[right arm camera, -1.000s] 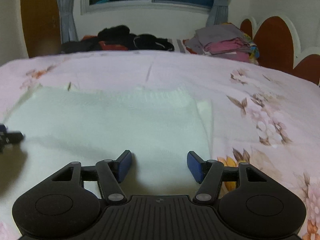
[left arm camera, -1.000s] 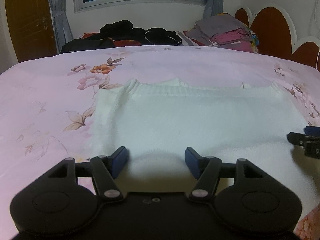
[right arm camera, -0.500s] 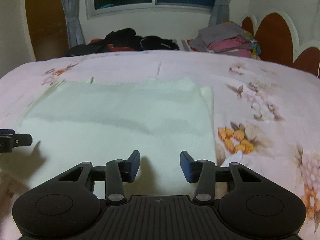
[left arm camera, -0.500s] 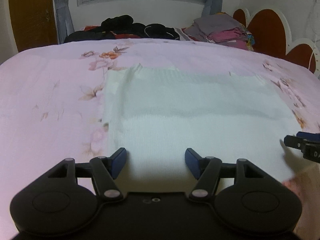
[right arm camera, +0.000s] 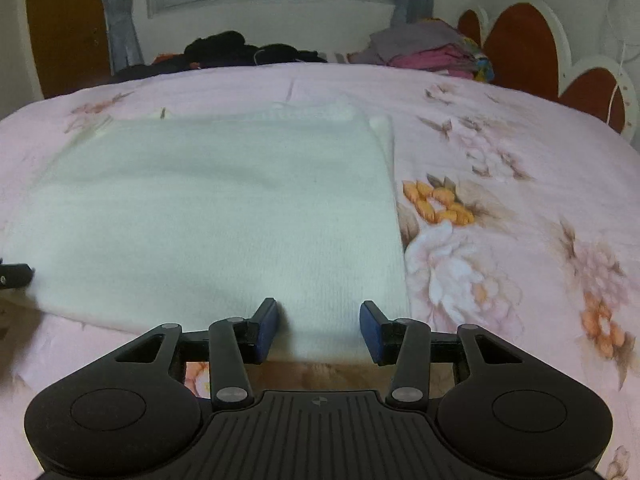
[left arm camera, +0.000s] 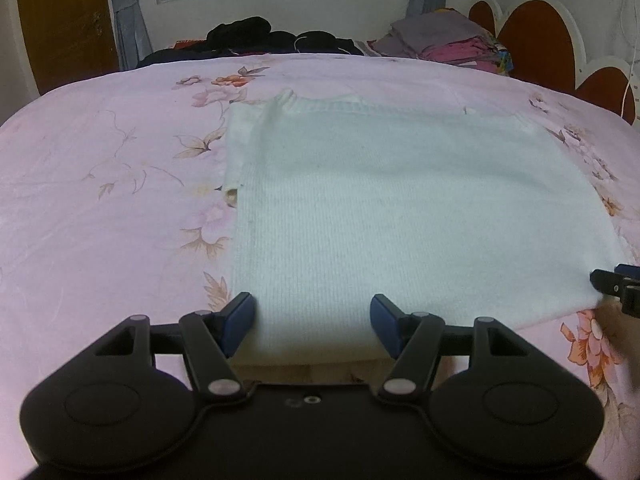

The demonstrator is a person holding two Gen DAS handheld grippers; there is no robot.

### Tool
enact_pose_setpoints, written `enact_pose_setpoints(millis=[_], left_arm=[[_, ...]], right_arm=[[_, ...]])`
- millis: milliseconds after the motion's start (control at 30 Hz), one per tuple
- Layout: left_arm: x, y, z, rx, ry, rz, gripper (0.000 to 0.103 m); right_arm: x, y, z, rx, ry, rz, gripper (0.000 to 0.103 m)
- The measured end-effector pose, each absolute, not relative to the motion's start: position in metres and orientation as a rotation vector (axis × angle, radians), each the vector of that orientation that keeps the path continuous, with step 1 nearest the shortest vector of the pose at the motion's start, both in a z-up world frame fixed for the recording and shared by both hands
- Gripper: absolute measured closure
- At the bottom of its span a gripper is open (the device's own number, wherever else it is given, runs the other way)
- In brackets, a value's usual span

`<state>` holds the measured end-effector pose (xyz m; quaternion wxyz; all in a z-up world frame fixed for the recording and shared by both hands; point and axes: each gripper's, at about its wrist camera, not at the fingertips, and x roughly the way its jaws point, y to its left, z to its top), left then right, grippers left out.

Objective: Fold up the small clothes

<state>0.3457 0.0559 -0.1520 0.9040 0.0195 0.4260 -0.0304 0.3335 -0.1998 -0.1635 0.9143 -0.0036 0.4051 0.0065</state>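
Note:
A white knit garment [left arm camera: 400,208] lies flat on the pink floral bedspread, folded into a rectangle; it also shows in the right wrist view [right arm camera: 224,216]. My left gripper [left arm camera: 314,320] is open, its blue pads either side of the garment's near left edge. My right gripper [right arm camera: 318,326] is open over the near right corner. The right gripper's tip shows at the right edge of the left wrist view [left arm camera: 616,284]. The left gripper's tip shows at the left edge of the right wrist view [right arm camera: 14,276].
The pink floral bedspread [left arm camera: 100,200] stretches around the garment. A pile of dark clothes [left arm camera: 260,38] and a stack of folded clothes [left arm camera: 444,42] lie at the far edge. A red and white headboard [left arm camera: 560,52] stands at the right.
Both grippers have drawn back toward the near edge and risen. The right gripper's jaws have narrowed a little. The garment now lies flatter, with its near edge between the fingers.

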Motion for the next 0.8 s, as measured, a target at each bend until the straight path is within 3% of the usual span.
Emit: enact_pose_setpoints(millis=[433,600,800], left_arm=[[0.343,0.052,-0.145,0.048,0.889,-0.056,0.039],[0.335,0.048,-0.12,0.027,0.804,-0.073,0.036],[0.385,0.029,-0.12,-0.002,0.786,-0.026,0.035]], right_arm=[[0.338,-0.196,-0.159,-0.024,0.86,0.004,0.058],[0.334,-0.198,-0.141,0.011,0.794,0.077,0.057],[0.378,-0.182,-0.124,0.035,0.744,0.164,0.057]])
